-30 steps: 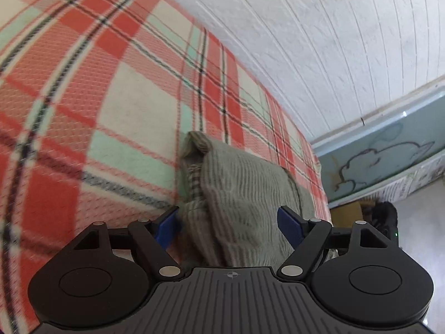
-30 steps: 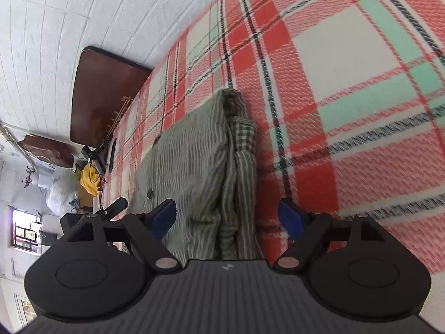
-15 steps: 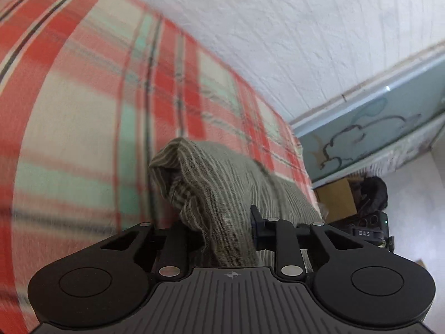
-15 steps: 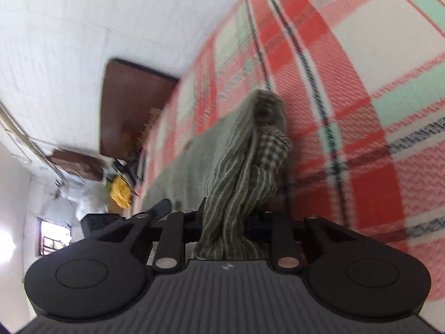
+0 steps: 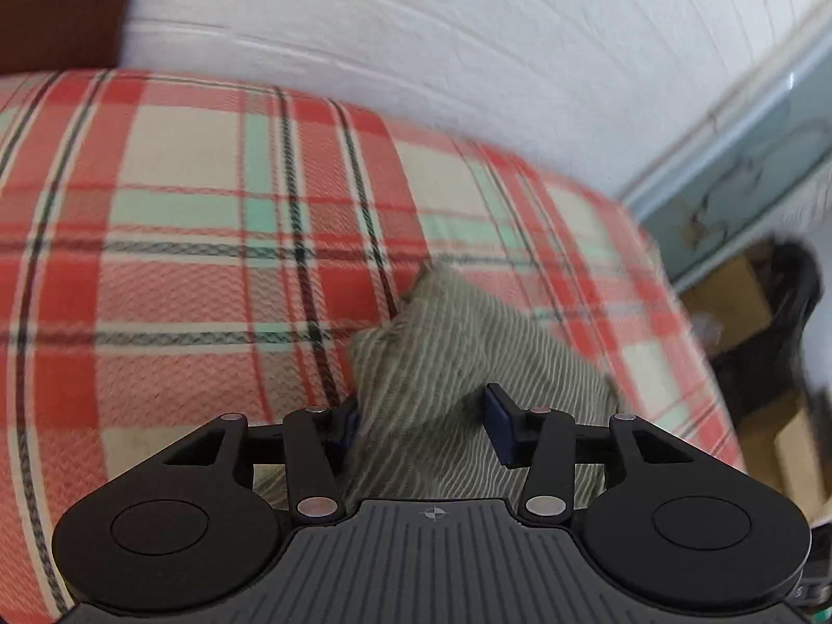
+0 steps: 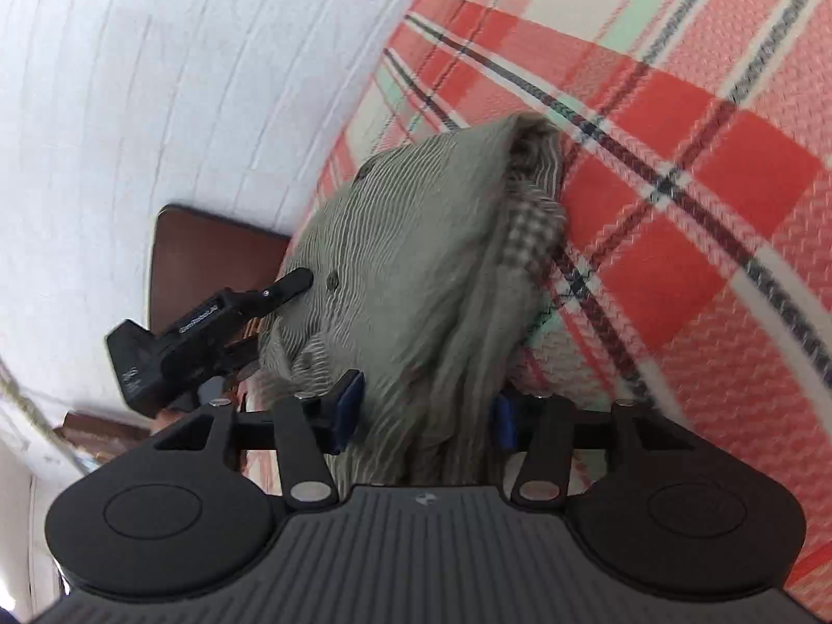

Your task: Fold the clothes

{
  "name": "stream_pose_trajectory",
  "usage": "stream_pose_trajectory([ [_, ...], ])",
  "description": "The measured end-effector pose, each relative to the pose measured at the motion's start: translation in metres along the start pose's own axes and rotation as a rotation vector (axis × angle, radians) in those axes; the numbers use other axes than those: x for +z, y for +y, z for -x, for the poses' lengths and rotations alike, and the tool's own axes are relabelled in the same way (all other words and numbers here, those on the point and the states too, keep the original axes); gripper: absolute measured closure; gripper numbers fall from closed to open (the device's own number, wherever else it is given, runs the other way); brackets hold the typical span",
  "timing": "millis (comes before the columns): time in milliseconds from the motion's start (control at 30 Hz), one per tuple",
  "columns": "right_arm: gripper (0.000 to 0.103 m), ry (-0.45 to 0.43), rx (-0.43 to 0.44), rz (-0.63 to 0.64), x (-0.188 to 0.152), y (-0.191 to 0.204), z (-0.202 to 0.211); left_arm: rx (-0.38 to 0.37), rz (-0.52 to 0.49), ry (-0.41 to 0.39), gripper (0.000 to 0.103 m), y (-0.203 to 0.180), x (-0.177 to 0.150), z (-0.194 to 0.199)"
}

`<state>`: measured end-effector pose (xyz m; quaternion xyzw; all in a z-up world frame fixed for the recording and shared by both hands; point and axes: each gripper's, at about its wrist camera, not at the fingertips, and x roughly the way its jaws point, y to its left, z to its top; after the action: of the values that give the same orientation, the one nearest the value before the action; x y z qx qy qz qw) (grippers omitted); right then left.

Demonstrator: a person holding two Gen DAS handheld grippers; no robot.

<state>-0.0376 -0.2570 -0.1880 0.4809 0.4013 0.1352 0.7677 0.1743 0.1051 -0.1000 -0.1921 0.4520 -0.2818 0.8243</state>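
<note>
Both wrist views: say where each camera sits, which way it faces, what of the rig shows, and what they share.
Left wrist view: sits on the left gripper, looks along its fingers at the striped green shirt on the plaid blanket, white wall behind; only its own fingers and body show.
Right wrist view: sits on the right gripper, looks across the same shirt toward the wall; its own fingers show, and the left gripper at the shirt's far end.
Shared: shirt, blanket, wall.

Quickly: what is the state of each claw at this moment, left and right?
Left claw: closed on the striped green shirt.
Right claw: closed on the same shirt, at its other end.
</note>
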Motion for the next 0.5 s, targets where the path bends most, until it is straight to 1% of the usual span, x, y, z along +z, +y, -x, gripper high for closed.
stream_pose_trajectory([
  [67, 0.029, -0.039, -0.001, 0.105, 0.013, 0.009, 0.020, -0.047, 0.057, -0.089, 0.035, 0.008, -0.006, 0.032],
  [100, 0.029, -0.068, -0.013, 0.186, 0.019, 0.016, 0.030, -0.062, 0.077, -0.128, 0.034, 0.010, -0.010, 0.050],
  [167, 0.029, -0.068, 0.002, 0.323, 0.034, 0.028, 0.034, -0.074, 0.100, -0.181, 0.030, 0.011, -0.027, 0.083],
  [267, 0.026, -0.044, 0.042, 0.516, 0.056, 0.045, 0.036, -0.057, 0.126, -0.196, 0.027, 0.009, -0.065, 0.111],
  [333, 0.025, -0.028, 0.069, 0.644, 0.071, 0.056, 0.036, -0.051, 0.165, -0.178, 0.024, 0.009, -0.096, 0.111],
  [367, 0.025, 0.004, 0.080, 0.680, 0.078, 0.060, 0.031, -0.049, 0.186, -0.165, 0.024, 0.009, -0.111, 0.109],
  [433, 0.025, 0.095, 0.090, 0.706, 0.089, 0.065, 0.012, -0.054, 0.230, -0.145, 0.023, 0.009, -0.139, 0.105],
  [500, 0.025, 0.177, 0.081, 0.715, 0.096, 0.068, -0.007, -0.091, 0.276, -0.154, 0.023, 0.008, -0.159, 0.100],
])
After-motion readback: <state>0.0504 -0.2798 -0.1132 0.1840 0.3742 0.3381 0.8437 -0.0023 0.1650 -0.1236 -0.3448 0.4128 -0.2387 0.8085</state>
